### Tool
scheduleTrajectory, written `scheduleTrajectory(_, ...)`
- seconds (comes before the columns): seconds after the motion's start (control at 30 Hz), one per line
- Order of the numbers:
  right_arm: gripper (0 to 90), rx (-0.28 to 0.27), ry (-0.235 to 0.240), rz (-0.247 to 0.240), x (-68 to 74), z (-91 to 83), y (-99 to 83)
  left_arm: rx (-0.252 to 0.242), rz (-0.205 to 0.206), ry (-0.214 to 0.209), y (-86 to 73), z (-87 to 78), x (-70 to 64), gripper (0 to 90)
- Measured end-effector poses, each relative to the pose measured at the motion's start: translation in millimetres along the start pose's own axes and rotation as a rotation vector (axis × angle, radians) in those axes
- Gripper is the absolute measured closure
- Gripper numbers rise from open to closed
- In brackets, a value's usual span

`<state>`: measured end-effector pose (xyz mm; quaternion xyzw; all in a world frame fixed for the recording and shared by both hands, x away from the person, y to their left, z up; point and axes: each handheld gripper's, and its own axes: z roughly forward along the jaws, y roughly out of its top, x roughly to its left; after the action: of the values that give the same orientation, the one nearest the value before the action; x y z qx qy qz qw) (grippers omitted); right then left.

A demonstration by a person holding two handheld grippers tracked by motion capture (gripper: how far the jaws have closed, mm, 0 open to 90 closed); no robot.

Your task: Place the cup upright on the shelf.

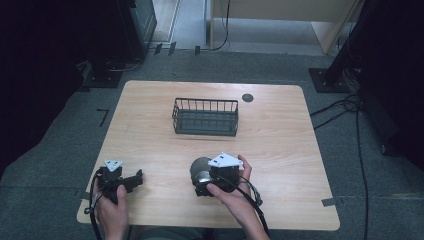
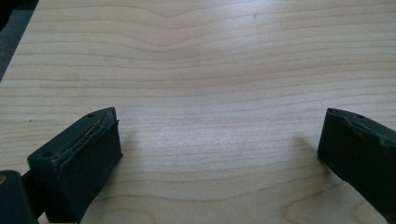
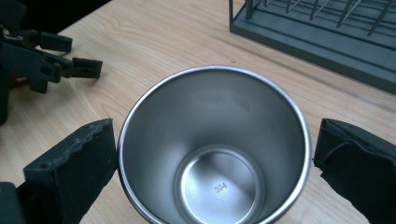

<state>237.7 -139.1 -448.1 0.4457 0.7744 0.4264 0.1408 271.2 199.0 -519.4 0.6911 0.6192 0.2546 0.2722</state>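
A stainless steel cup (image 1: 200, 168) stands upright on the wooden table (image 1: 285, 150), near the front and a little right of centre. In the right gripper view I look down into the cup (image 3: 215, 154), which is empty, with "304" stamped on its bottom. My right gripper (image 1: 201, 178) (image 3: 215, 144) is open with one jaw on each side of the cup: the left jaw is close against the wall and the right jaw stands slightly off it. My left gripper (image 1: 136, 179) (image 2: 219, 135) rests open over bare wood at the front left, with nothing between its jaws.
A dark wire basket (image 1: 205, 132) (image 3: 299, 42) stands empty at the middle of the table, beyond the cup. A round black grommet (image 1: 247, 97) sits near the far edge. The left gripper (image 3: 77, 55) lies to the cup's left. Cables and stands surround the table.
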Motion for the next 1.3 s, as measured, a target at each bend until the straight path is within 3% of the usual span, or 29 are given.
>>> scheduleTrajectory(0.2, 0.0, 0.011, 0.010, -0.009, 4.1, 2.2, -1.4, 0.000, 0.000, 0.000, 0.0, 0.0, 0.0, 0.0)
scheduleTrajectory(0.6, 0.0, 0.102, -0.053, -0.061, 3.5, 16.7, -6.8, 0.000, -0.001, 0.000, 0.0, 0.0, -0.1, 0.0)
scheduleTrajectory(0.77, 0.0, 0.116, -0.061, -0.088, 3.0, 19.9, -8.2, 0.000, -0.001, 0.000, 0.0, 0.0, -0.1, 0.0)
scheduleTrajectory(1.03, 6.5, 0.100, -0.047, -0.104, 3.5, 20.4, -8.1, 0.000, -0.001, 0.000, 0.0, 0.0, 0.0, 0.0)
scheduleTrajectory(1.3, 6.8, 0.099, -0.029, -0.183, 0.6, 16.2, -4.4, 0.000, -0.001, 0.000, 0.0, 0.0, -0.1, 0.0)
